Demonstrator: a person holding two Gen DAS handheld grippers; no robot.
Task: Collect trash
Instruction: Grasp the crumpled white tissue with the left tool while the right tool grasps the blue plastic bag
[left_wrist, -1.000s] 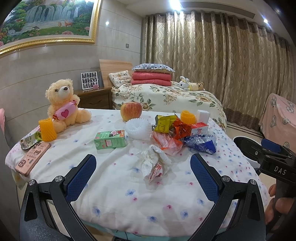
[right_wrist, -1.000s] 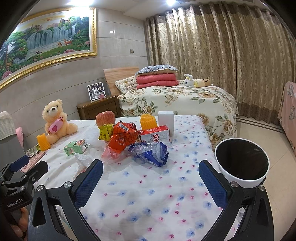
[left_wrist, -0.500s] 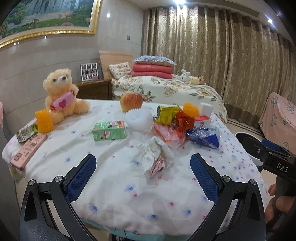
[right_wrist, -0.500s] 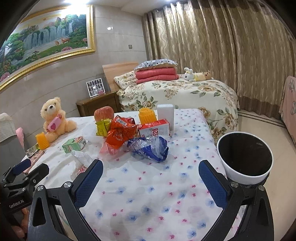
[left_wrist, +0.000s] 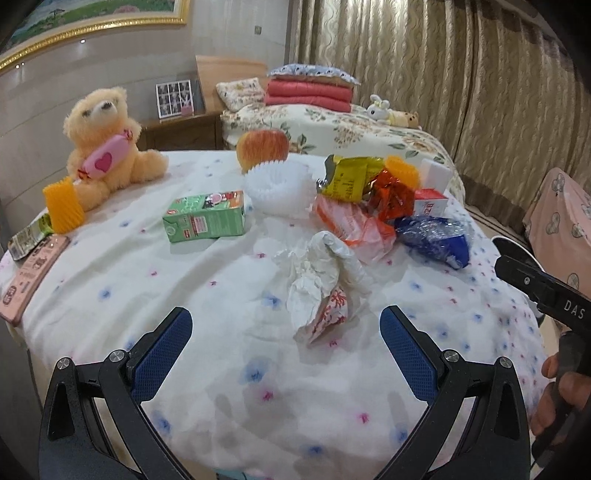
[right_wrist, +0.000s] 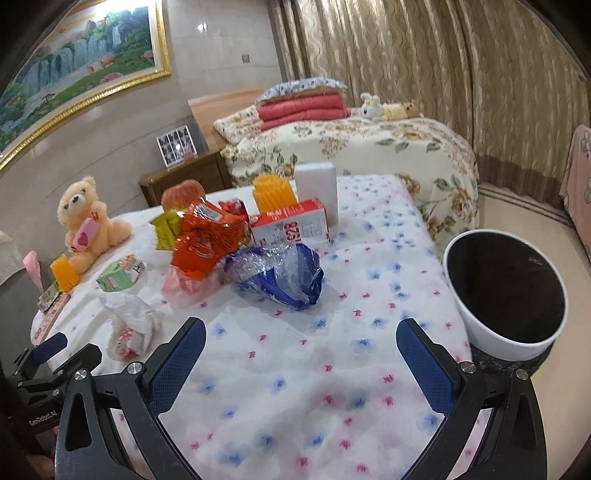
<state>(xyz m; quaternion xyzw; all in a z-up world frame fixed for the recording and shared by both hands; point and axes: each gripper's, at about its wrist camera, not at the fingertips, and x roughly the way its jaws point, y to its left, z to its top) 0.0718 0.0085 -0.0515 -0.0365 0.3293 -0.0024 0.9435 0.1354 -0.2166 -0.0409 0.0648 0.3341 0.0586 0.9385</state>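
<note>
Both grippers are closing in on the tabletop since a second ago, so the litter is filling more of each view. I am keeping the left gripper with its fingers spread wide and holding nothing; the crumpled white tissue wrapper is lying at centre frame, just ahead of them. The right gripper is likewise gaping and empty, pointing at the blue plastic bag at centre of its view. Behind that bag the orange snack packet and red carton are lying. The white bin is standing at the right edge, beside the tabletop.
</note>
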